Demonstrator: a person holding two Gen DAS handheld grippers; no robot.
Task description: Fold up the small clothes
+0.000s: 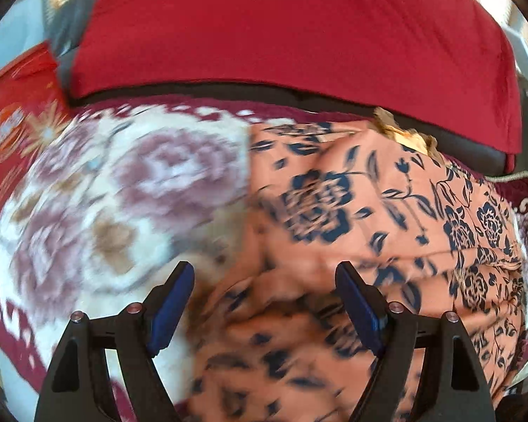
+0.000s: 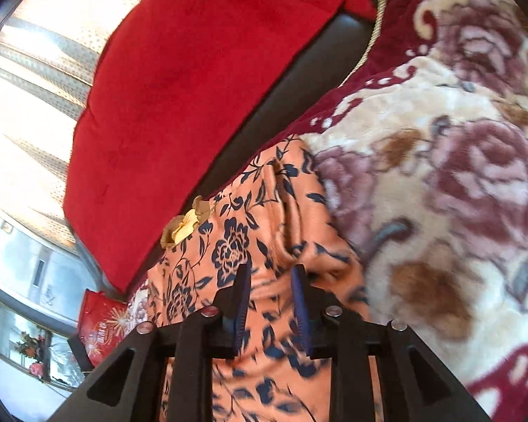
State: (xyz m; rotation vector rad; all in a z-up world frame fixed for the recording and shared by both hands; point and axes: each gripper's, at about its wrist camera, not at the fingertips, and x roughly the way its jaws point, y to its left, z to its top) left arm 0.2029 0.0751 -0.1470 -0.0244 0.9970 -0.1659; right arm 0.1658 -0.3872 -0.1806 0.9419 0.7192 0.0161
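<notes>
A peach garment (image 1: pixel 352 211) with a dark blue flower print lies spread on a cream blanket (image 1: pixel 123 193) with mauve roses. A tan frilled trim (image 1: pixel 404 135) sits at the garment's far edge. My left gripper (image 1: pixel 264 270) hovers over the garment's left edge, jaws wide open with nothing between the pads. In the right wrist view the same garment (image 2: pixel 236 239) runs up the middle, its frill (image 2: pixel 186 223) to the left. My right gripper (image 2: pixel 271 270) is above the cloth, jaws a narrow way apart, open, with no fold pinched that I can see.
A large red cushion (image 1: pixel 292 35) leans on a dark seat back (image 2: pixel 285 98) just behind the blanket. A red patterned bag (image 1: pixel 17 105) lies at the left end. The blanket's (image 2: pixel 440 176) maroon border (image 2: pixel 394 45) marks its edge. Bright curtains (image 2: pixel 35 88) hang beyond.
</notes>
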